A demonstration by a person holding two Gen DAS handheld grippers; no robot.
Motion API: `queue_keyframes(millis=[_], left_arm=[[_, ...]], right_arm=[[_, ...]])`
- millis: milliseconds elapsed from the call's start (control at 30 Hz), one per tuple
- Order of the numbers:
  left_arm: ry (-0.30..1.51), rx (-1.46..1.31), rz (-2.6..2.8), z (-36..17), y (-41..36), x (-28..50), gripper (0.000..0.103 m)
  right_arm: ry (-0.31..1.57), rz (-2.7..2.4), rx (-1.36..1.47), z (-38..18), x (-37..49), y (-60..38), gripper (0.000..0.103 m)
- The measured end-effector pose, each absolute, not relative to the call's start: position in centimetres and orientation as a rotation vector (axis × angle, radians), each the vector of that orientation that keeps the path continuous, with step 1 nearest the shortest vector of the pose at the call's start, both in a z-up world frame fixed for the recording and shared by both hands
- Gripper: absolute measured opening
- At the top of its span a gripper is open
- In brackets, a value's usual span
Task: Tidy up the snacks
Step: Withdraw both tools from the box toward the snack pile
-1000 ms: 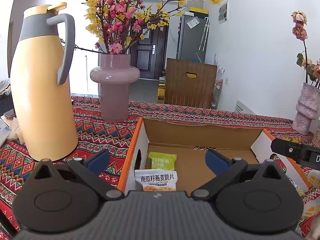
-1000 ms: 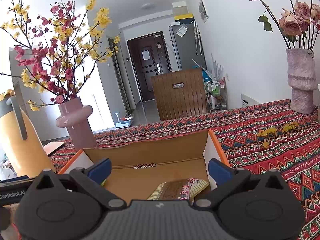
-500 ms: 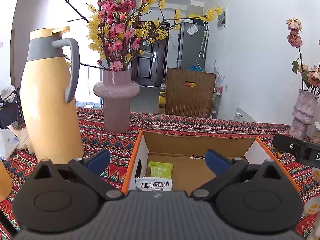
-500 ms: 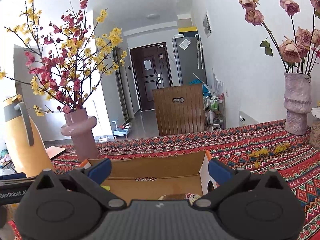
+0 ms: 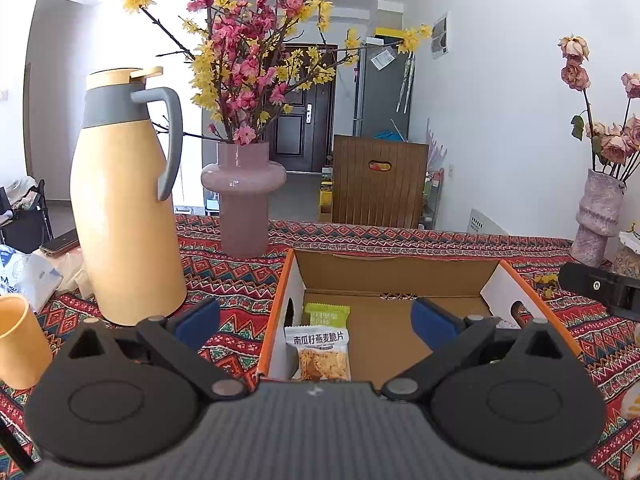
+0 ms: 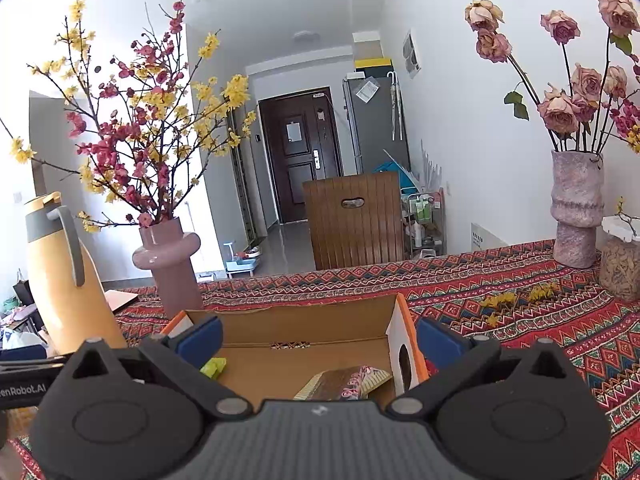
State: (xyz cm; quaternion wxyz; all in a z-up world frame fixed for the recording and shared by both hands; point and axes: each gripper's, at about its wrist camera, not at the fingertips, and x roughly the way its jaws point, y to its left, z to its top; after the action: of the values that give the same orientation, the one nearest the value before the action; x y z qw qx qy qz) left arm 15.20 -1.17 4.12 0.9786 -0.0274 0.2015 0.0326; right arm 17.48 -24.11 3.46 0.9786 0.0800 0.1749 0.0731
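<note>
Both claws hover over the near edge of the box, w/ nothing between the fingers. Left claw is spread wide, blue pads at approx 9 and 3 o'clock of the box's left half; right claw is spread wide too, its right pad outside the box's right wall. The box sits open on the patterned surface, orange-edged, cardboard inside. In it, left side: a white snack pack w/ printed characters, nearest the left claw, and a green pack just behind it at 12 o'clock, touching or overlapping. Right side of the box, seen from the right-wrist view: a brown pack w/ a pink pattern, lying tilted near the right wall. From the same view a bit of the green pack shows by the left pad. Around the box: a yellow jug at approx 10 o'clock, a pink vase w/ blossom branches at 11, a mottled vase of roses far at 2 o'clock, a jar just beside it. A yellow cup stands at the far left edge, near the jug.
</note>
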Motion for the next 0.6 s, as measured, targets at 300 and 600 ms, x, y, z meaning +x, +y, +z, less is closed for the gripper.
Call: queue_keyframes(millis=[300,600], left_arm=[[0.414,-0.054,0.052,3.7,-0.6,12.0,0.103],[0.444,-0.060,0.025,2.0,0.1,8.8,0.103]], right_arm=[[0.385,0.162,0.129,2.3,13.9,-24.2,0.103],[0.412,0.186,0.107,0.6,9.8,-23.9,0.103]])
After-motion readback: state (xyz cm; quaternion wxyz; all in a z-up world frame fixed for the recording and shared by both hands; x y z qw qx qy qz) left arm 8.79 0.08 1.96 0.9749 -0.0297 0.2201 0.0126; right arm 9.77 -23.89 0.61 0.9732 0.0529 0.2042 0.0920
